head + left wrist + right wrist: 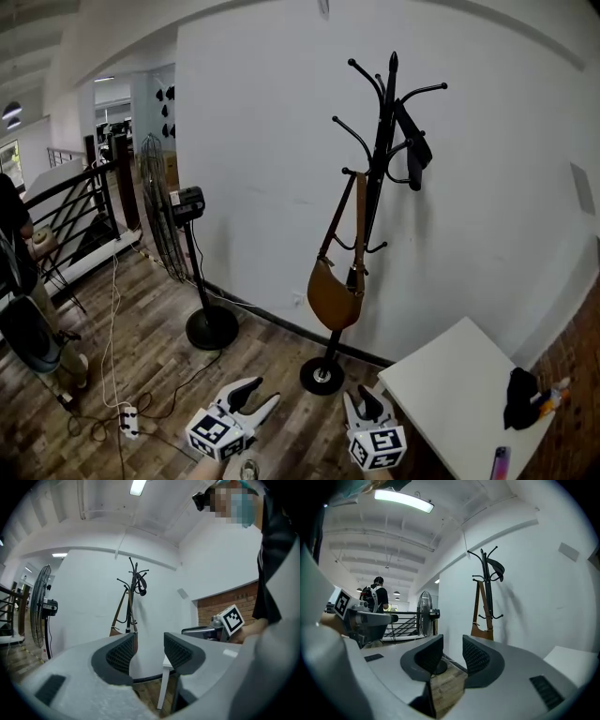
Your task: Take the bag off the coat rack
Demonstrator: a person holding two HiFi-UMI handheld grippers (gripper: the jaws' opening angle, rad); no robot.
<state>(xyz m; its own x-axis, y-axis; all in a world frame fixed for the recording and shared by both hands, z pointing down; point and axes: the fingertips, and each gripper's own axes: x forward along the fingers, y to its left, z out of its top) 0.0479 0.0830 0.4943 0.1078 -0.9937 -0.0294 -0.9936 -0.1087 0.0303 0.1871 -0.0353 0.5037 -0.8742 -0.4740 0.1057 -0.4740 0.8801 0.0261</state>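
Note:
A brown bag (pixel 334 292) hangs by its long strap from a hook of the black coat rack (pixel 379 150) that stands against the white wall. The bag (pixel 116 631) also shows far off in the left gripper view, and the bag (pixel 481 631) in the right gripper view. Both grippers are low at the head view's bottom edge, well short of the rack. My left gripper (pixel 254 393) is open and empty. My right gripper (pixel 367 404) is open too, with nothing between its jaws.
A black cap (pixel 413 142) hangs on the rack's upper hooks. A standing fan (pixel 171 225) is left of the rack, with cables and a power strip (pixel 129 419) on the wood floor. A white table (pixel 469 394) with small items stands at right. A person (pixel 23 281) stands far left.

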